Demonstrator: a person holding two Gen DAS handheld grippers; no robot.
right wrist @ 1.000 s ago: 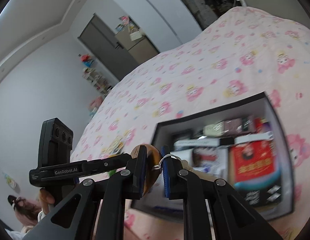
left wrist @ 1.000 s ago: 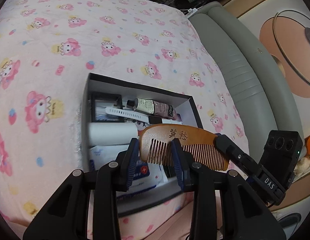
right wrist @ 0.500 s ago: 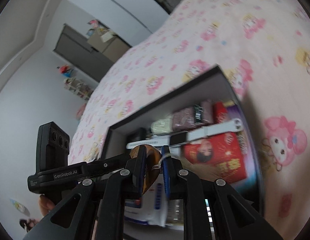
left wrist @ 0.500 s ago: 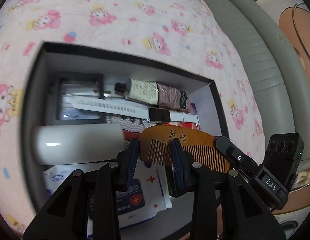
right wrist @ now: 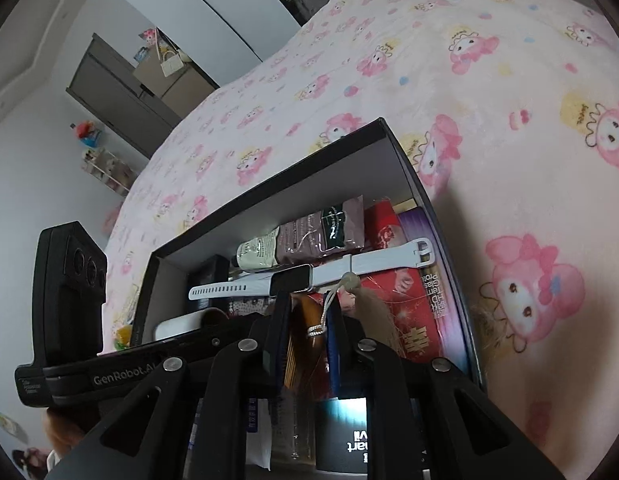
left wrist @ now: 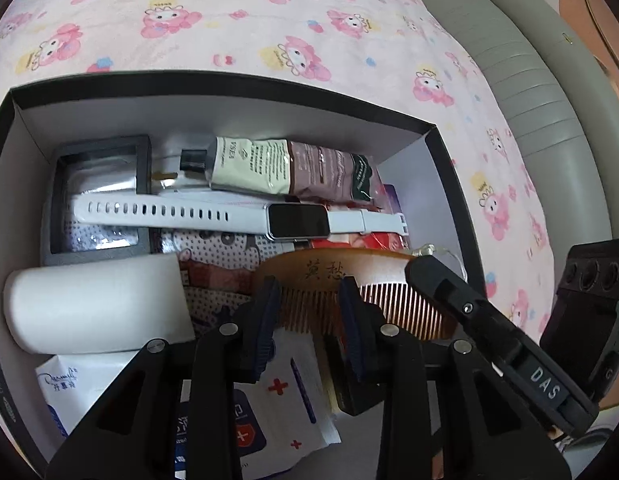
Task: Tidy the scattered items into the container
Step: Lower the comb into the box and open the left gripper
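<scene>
A wooden comb with carved characters hangs just over the open black box. My right gripper is shut on the comb's end, with its cord and tassel beside the pads. One right finger shows on that end in the left wrist view. My left gripper has its jaws partly apart and closing. The comb's teeth run across behind both tips, and the pads do not pinch it. Inside lie a white watch, a cream tube and a white roll.
The box sits on a pink cartoon-print bedspread. A grey padded bed edge runs along the right. A wipes pack and a red packet fill the near part of the box.
Both grippers have come down toward the box with the comb, and the box now fills the views. The comb keeps its place relative to both grippers.
</scene>
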